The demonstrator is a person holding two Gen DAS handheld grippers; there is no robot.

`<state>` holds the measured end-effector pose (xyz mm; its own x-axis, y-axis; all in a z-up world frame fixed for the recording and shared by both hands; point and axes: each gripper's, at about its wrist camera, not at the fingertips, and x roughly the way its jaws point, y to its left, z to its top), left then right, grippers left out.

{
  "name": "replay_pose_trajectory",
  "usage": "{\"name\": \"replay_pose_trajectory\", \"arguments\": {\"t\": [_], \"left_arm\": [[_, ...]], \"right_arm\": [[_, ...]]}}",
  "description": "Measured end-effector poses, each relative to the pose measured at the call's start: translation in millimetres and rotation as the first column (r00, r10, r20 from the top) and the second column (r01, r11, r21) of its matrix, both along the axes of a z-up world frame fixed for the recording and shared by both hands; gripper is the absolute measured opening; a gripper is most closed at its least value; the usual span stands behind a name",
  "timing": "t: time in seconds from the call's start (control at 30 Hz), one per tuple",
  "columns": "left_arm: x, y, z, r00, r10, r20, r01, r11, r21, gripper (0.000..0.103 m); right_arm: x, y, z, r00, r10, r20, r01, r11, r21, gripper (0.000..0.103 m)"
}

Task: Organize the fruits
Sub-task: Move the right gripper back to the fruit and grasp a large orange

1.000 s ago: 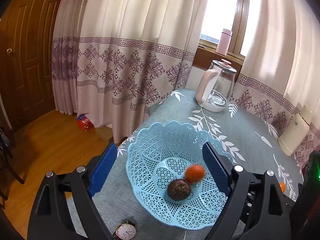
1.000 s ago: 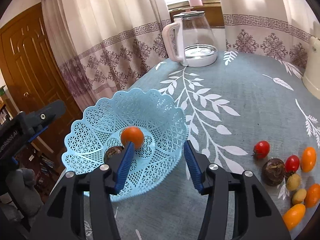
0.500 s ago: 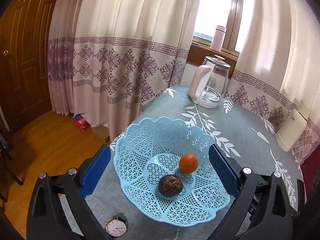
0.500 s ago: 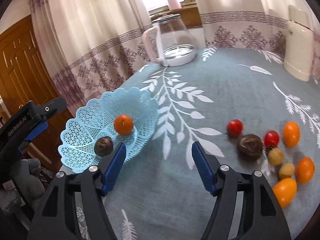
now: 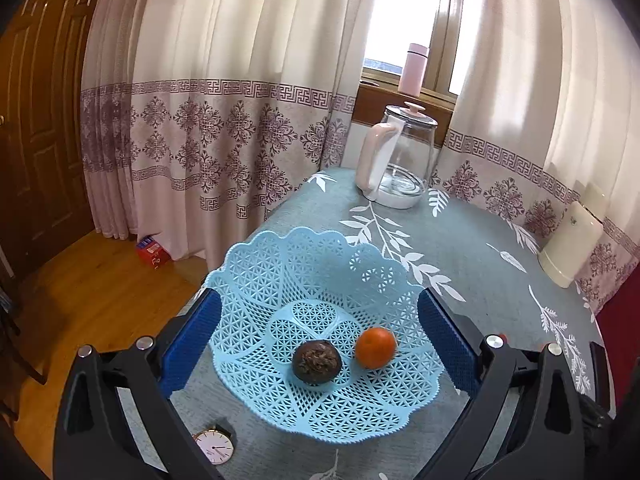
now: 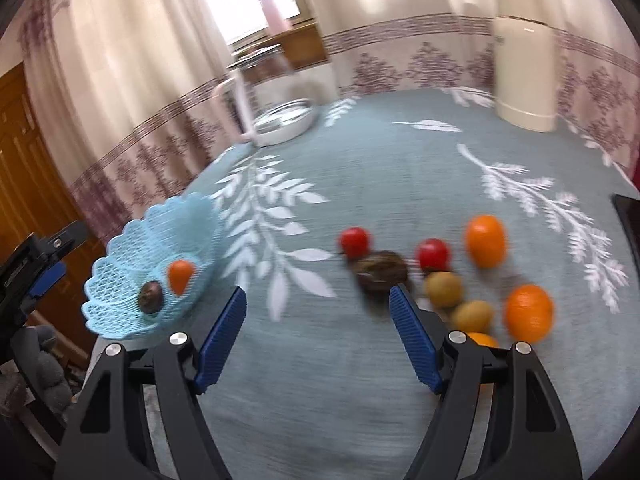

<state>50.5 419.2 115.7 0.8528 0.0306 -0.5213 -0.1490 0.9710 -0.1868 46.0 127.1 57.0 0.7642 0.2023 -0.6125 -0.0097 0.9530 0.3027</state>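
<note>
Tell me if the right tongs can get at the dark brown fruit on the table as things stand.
Probably yes. The right tongs are open and empty, the dark brown fruit lies just ahead on bare cloth, though two red tomatoes crowd it.

A home: patterned curtains (image 5: 224, 128), wooden door (image 5: 36, 100), and a glass kettle (image 5: 400, 164) on a cloth-covered table (image 5: 460, 248).

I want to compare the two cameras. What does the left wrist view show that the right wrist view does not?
Only the left wrist view shows the watch on the table and the red box on the floor. Only the right wrist view shows the loose fruits on the tablecloth. Both show the blue basket holding an orange fruit and a dark fruit, plus the glass kettle.
</note>
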Motion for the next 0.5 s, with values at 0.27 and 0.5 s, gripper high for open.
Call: {"name": "replay_pose_trajectory", "arguments": {"t": [0.27, 0.5], "left_arm": [[-2, -12, -3, 1.000, -0.030, -0.009, 0.030, 0.999, 0.021, 0.100], [-3, -20, -3, 0.999, -0.054, -0.010, 0.054, 0.998, 0.035, 0.100]], "right_arm": [[-10, -51, -6, 0.992, -0.127, -0.008, 0.127, 0.991, 0.027, 0.074], [-18, -81, -11, 0.981, -0.195, -0.013, 0.195, 0.981, 0.006, 0.074]]}}
